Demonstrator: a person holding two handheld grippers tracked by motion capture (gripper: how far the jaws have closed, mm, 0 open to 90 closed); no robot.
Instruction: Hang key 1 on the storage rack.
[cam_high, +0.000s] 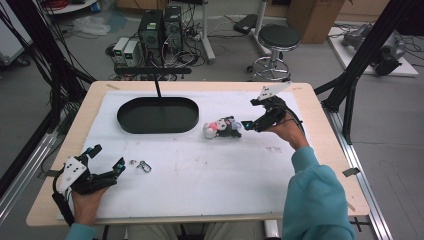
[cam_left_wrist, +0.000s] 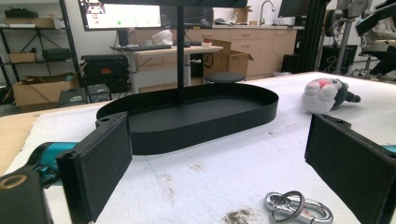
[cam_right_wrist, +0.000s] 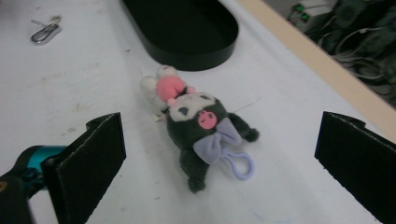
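On the white-covered tabletop (cam_high: 200, 180) a black oval tray (cam_high: 158, 114) with a low upright wall sits toward the far left; as far as its floor shows in the left gripper view, it holds nothing, and a thin black post rises at its far rim. Just to the tray's right, apart from its wall, a small plush toy (cam_high: 222, 128) lies on its side, dark grey with a white and pink face, a lilac bow and a lilac loop at its lower end. The right gripper (cam_high: 246, 125) hovers just beside the toy with its jaws spread wide, the toy lying between and ahead of them, untouched. Near the front left, the left gripper (cam_high: 107, 162) also stands with its jaws wide apart and holds nothing; a silver carabiner clip (cam_high: 142, 165) lies on the cloth just ahead of it, well apart from the tray.
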